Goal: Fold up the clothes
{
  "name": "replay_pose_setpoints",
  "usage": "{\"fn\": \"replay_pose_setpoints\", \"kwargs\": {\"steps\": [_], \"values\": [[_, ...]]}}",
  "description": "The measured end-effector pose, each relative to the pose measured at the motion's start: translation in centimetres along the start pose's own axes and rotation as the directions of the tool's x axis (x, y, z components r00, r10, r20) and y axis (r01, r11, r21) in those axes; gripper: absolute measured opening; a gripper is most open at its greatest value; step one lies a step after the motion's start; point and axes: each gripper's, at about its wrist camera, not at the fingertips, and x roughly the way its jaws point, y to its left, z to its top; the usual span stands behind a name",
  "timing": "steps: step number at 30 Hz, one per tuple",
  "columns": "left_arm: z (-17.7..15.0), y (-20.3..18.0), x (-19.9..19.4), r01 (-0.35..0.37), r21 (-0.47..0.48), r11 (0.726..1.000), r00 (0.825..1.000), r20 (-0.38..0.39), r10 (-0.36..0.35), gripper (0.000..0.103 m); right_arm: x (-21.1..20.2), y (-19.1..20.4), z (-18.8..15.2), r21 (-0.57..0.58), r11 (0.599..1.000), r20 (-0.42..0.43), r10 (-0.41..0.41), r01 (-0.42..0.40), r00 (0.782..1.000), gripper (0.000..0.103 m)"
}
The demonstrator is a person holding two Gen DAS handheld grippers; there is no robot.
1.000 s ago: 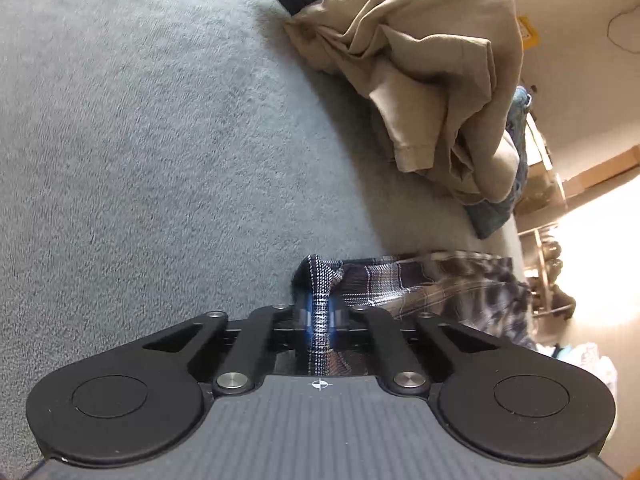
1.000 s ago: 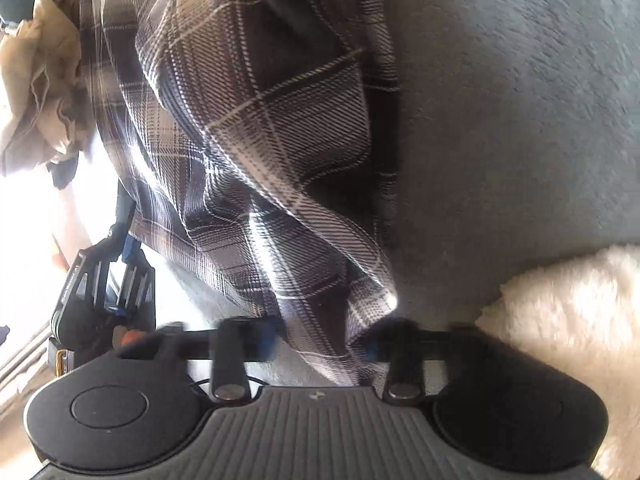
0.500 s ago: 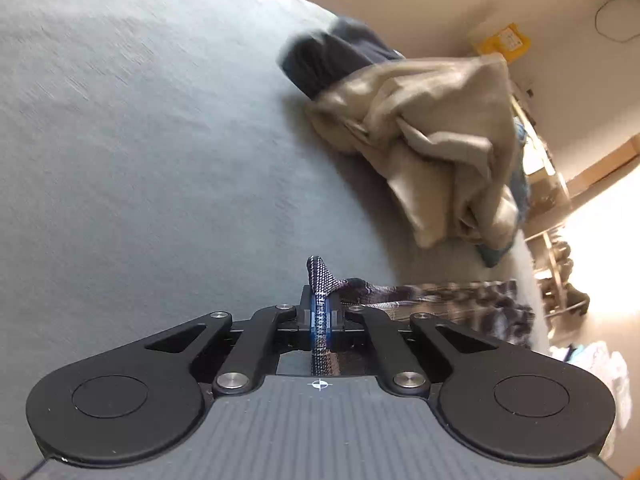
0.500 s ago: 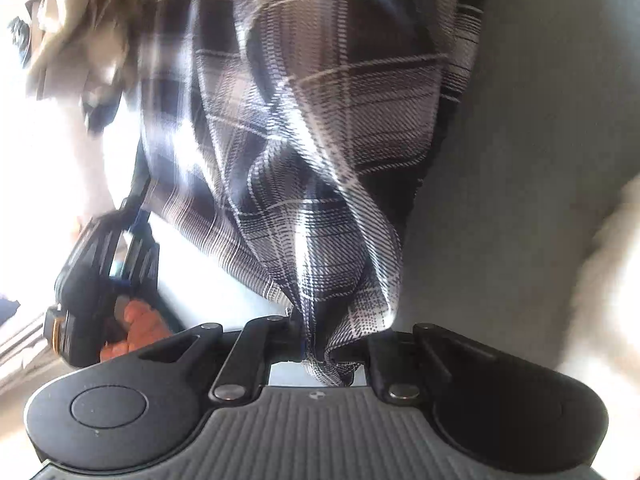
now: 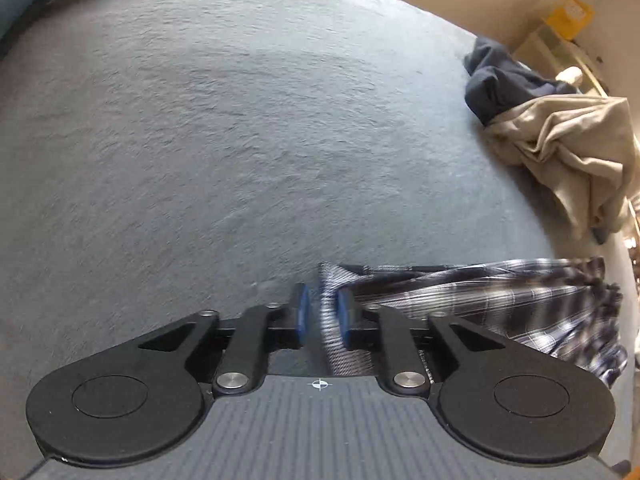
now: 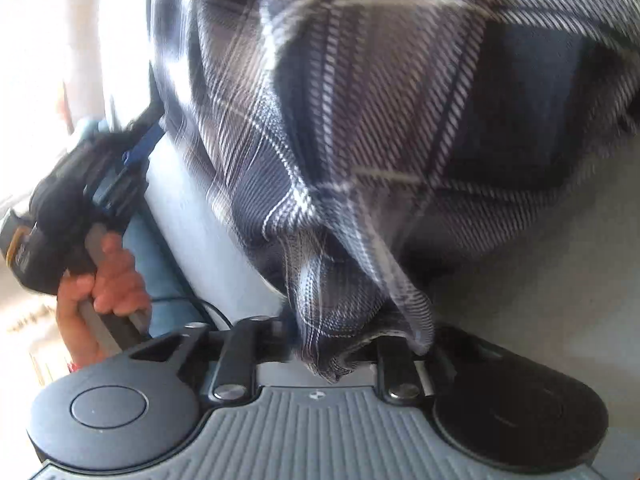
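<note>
The left hand-held gripper point(image 5: 321, 316) stands narrowly parted, blue pads point(image 5: 303, 312) just off the plaid shirt point(image 5: 480, 304) edge running between them. The right hand-held gripper point(image 6: 352, 344) pinches a bunched shirt corner. The shirt trails toward 3 o'clock over the grey bed point(image 5: 240, 140); a beige garment point(image 5: 568, 160) lies at 2 o'clock.

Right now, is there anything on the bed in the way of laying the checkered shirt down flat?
Nothing visible. The grey bed ahead of the left tongs is bare. The checkered shirt trails to the right, and the beige clothes and dark garment sit far right near the edge.
</note>
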Motion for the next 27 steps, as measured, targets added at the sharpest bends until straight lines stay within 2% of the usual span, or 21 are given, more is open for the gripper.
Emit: {"fn": "replay_pose_setpoints", "kwargs": {"steps": [1,2,3,7,10,11,13,14,17,18,19,21,24,27], "values": [[-0.1,0.1,-0.5,-0.017,-0.009,1.0,1.0,0.009,0.017,0.033,-0.7,0.1,-0.3,-0.013,1.0,-0.004,0.003,-0.003,1.0,0.055],[-0.4,0.1,-1.2,-0.042,-0.016,0.999,0.999,0.02,0.042,0.039,-1.5,0.2,-0.6,-0.033,0.999,-0.007,0.0,0.0,1.0,0.069],[-0.7,0.2,-2.1,-0.068,-0.021,0.997,0.997,0.034,0.068,0.039,-2.3,0.4,-0.6,-0.053,0.999,-0.008,-0.006,0.006,1.0,0.073],[-3.3,0.2,-6.4,-0.084,0.01,0.996,0.993,0.089,0.082,0.039,-5.7,0.4,-0.8,-0.108,0.993,0.016,-0.041,0.043,0.999,0.073],[-6.4,-1.1,-9.5,-0.092,0.126,0.988,0.991,0.105,0.079,0.039,-7.4,-0.1,-1.6,-0.147,0.987,0.067,-0.059,0.069,0.996,0.071],[-7.7,-1.7,-10.2,-0.084,0.174,0.981,0.993,0.1,0.067,0.039,-7.7,-0.2,-1.8,-0.157,0.985,0.082,-0.057,0.069,0.995,0.066],[-10.3,-2.9,-11.3,-0.057,0.259,0.964,0.996,0.081,0.037,0.039,-8.2,-1.1,-3.1,-0.177,0.982,0.115,-0.044,0.064,0.992,0.063],[-11.6,-3.5,-11.8,-0.042,0.3,0.953,0.997,0.07,0.022,0.039,-8.2,-1.2,-3.2,-0.184,0.981,0.126,-0.037,0.06,0.991,0.057],[-15.7,-5.7,-12.1,-0.025,0.434,0.9,0.999,0.043,0.008,0.039,-7.9,-1.1,-3.0,-0.186,0.981,0.156,-0.032,0.061,0.987,0.039],[-17.0,-6.6,-11.9,-0.029,0.482,0.876,0.999,0.044,0.009,0.039,-8.0,-0.7,-2.4,-0.189,0.98,0.171,-0.038,0.071,0.985,0.029],[-18.0,-7.3,-11.7,-0.031,0.516,0.856,0.999,0.048,0.007,0.038,-8.2,-0.3,-1.8,-0.191,0.978,0.186,-0.044,0.08,0.982,0.025],[-19.6,-8.5,-11.3,-0.034,0.573,0.819,0.998,0.06,-0.001,0.038,-9.7,0.4,-2.0,-0.188,0.977,0.222,-0.057,0.1,0.973,0.008],[-21.0,-10.4,-10.4,-0.067,0.647,0.76,0.995,0.099,0.003,0.038,-9.8,0.8,-3.0,-0.208,0.973,0.261,-0.042,0.099,0.964,0.007],[-21.4,-11.8,-9.4,-0.107,0.713,0.693,0.991,0.131,0.018,0.038,-12.9,-0.4,-4.5,-0.266,0.954,0.322,-0.048,0.139,0.945,0.007]]}}
